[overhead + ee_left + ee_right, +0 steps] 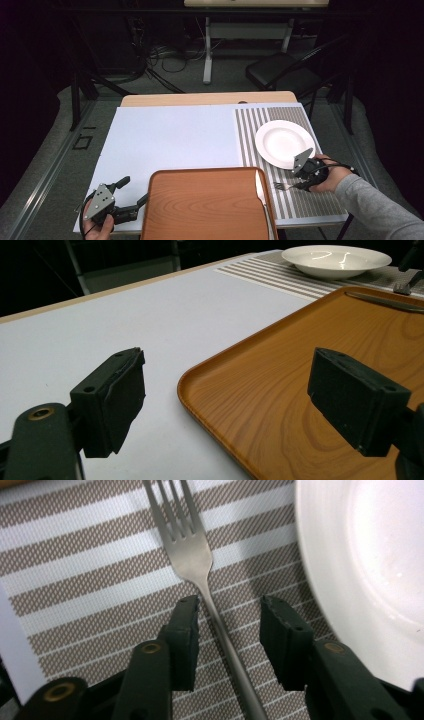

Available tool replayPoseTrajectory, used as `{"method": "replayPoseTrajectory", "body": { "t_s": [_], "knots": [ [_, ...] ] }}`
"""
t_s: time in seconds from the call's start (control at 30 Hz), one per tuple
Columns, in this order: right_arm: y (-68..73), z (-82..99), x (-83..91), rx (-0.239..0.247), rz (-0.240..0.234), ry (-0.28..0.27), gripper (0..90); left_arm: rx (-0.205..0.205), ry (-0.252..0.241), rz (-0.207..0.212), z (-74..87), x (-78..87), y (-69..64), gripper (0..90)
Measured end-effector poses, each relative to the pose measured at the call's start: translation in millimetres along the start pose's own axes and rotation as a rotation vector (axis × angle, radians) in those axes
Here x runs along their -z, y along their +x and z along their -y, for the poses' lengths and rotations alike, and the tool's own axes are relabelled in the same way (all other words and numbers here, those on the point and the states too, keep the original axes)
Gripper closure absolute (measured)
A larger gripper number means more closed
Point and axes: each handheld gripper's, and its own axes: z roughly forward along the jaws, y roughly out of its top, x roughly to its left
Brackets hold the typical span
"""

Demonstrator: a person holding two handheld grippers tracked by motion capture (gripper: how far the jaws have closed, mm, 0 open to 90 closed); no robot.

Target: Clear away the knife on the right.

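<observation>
A metal fork (192,555) lies on the striped placemat (75,580), tines pointing away from me and the white plate (370,555) just to its right. My right gripper (230,607) is open, its jaws standing either side of the fork's handle with a gap on the right. From above, the fork (281,186) lies left of the right gripper (295,186), below the plate (284,142). At the table's near left corner my left gripper (135,190) is open and holds nothing, beside the left rim of the wooden tray (205,205).
A knife (260,187) lies along the tray's right side. A pale blue mat (170,140) covers the table left of the placemat (310,200). Behind the table are a black chair (280,70) and cables on the floor.
</observation>
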Motion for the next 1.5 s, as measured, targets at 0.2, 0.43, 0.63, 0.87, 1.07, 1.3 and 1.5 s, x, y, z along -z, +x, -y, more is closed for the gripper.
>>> {"method": "replayPoseTrajectory", "body": {
  "t_s": [0.2, 0.43, 0.63, 0.87, 1.07, 1.3, 1.5],
  "knots": [
    [-0.1, 0.2, -0.1, 0.093, 0.021, 0.078, 64.9, -0.001, 0.001, -0.001, -0.1, 0.2, -0.1, 15.7],
    [1.8, 0.2, -4.5, 0.149, 0.034, 0.083, 69.0, -0.003, 0.002, -0.001, -0.1, 0.5, 0.0, 15.7],
    [3.3, -2.0, -8.4, 0.189, 0.02, 0.106, 73.7, -0.002, 0.001, 0.002, 0.1, 0.7, 0.3, 15.7],
    [3.9, -4.3, -11.4, 0.202, 0.013, 0.121, 77.8, -0.001, 0.001, 0.001, 0.2, 1.1, 0.3, 15.6],
    [3.7, -4.6, -14.3, 0.225, 0.005, 0.138, 80.1, -0.001, 0.002, 0.001, 0.3, 1.0, 0.4, 15.7],
    [2.9, -5.7, -16.2, 0.249, -0.003, 0.15, 81.9, -0.002, 0.002, 0.002, 0.3, 0.7, 0.4, 15.6],
    [3.1, -5.6, -16.1, 0.26, -0.01, 0.152, 84.3, -0.002, 0.002, 0.0, 0.3, 1.0, 0.3, 15.7]
  ]
}}
